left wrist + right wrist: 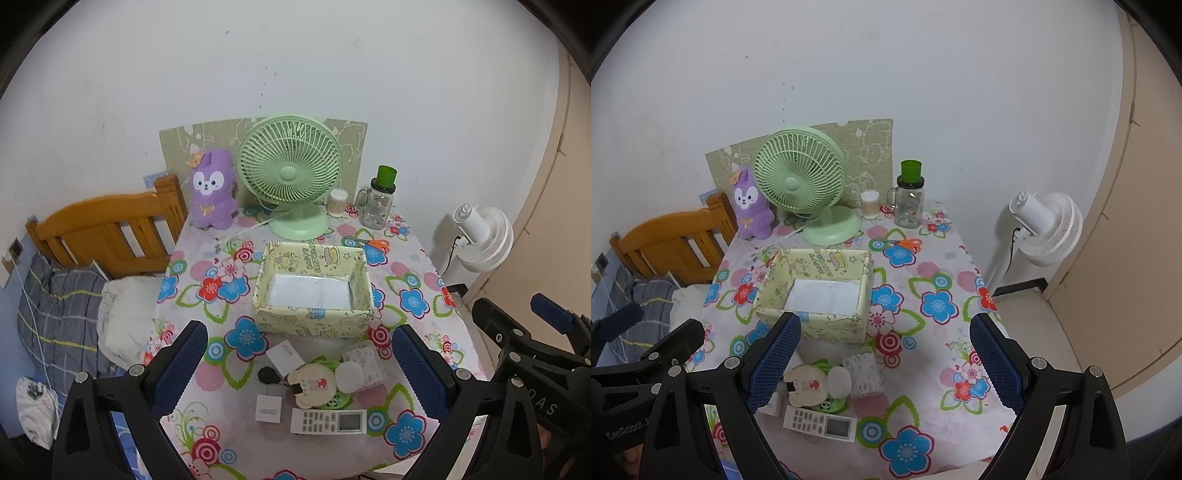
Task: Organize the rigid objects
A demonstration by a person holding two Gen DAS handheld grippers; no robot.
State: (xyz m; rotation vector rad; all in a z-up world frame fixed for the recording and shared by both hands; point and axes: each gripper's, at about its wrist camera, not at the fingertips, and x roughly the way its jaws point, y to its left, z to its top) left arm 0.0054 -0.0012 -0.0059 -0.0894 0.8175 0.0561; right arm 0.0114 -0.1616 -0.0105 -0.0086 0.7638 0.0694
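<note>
A yellow-green cartoon-print box (314, 321) (827, 328) stands empty in the middle of the flowered table. In front of it lies a cluster of small items: a white remote (328, 421) (820, 424), a white square adapter (268, 408), a white box (285, 355), a black round piece (268, 376), a round cartoon mirror (312, 384) (806, 384), a white disc (349, 376) (837, 382) and a clear case of cotton pads (365, 360) (866, 373). My left gripper (299, 365) hovers open above the cluster. My right gripper (884, 354) is open too, above the table's right front.
At the back stand a green desk fan (291, 177), a purple plush (212, 190), a cotton swab jar (338, 203), a glass jar with green lid (378, 199) and orange scissors (373, 243). A wooden bed frame (107, 229) lies left, a white floor fan (1045, 229) right.
</note>
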